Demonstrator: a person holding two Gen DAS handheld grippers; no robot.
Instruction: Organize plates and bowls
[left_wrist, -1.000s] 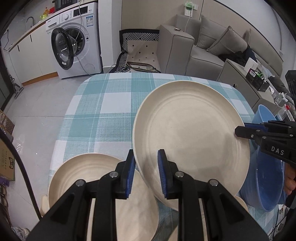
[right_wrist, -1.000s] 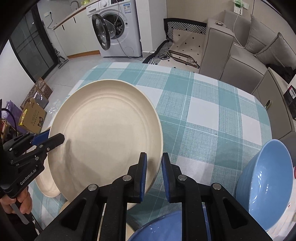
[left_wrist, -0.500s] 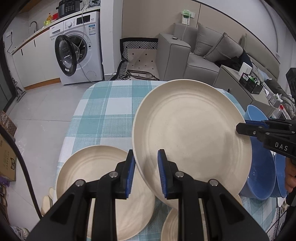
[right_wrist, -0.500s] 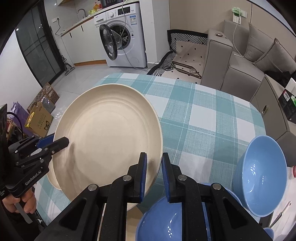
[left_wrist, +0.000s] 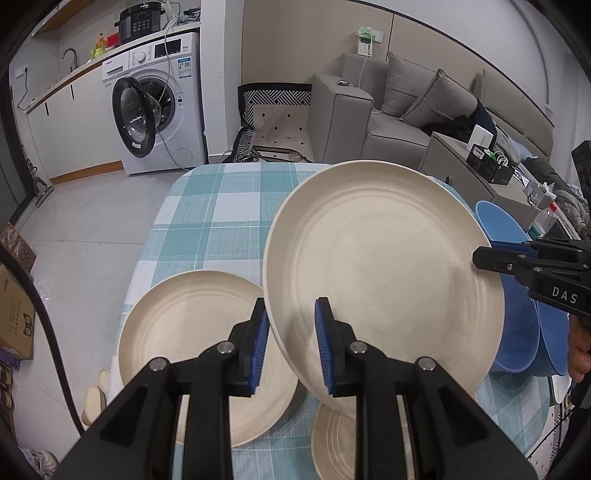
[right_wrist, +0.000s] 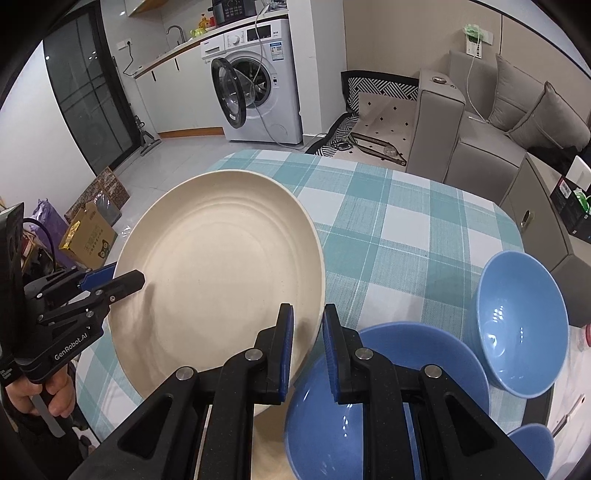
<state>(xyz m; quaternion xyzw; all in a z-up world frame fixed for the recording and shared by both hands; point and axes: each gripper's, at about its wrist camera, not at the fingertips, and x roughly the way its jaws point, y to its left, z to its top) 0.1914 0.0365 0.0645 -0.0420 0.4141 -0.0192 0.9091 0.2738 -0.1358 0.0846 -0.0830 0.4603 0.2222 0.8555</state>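
Note:
A large cream plate (left_wrist: 380, 273) is held up above the table, gripped from both sides. My left gripper (left_wrist: 290, 343) is shut on its near-left rim. My right gripper (right_wrist: 308, 343) is shut on the opposite rim; it also shows in the left wrist view (left_wrist: 484, 254). The same plate shows in the right wrist view (right_wrist: 218, 273). A second cream plate (left_wrist: 192, 343) lies on the table at left, and a smaller one (left_wrist: 334, 439) lies under the held plate. Blue bowls (right_wrist: 521, 325) (right_wrist: 373, 398) stand at the right.
The table has a teal-and-white checked cloth (right_wrist: 402, 229). A further blue bowl (right_wrist: 532, 450) shows at the lower right edge. Beyond the table are a washing machine (left_wrist: 159, 107), a grey sofa (left_wrist: 413, 110) and cardboard boxes (right_wrist: 88, 236) on the floor.
Both grippers have lifted the large plate higher above the table. More of the table, the lower plates and the blue bowls have come into view beneath it.

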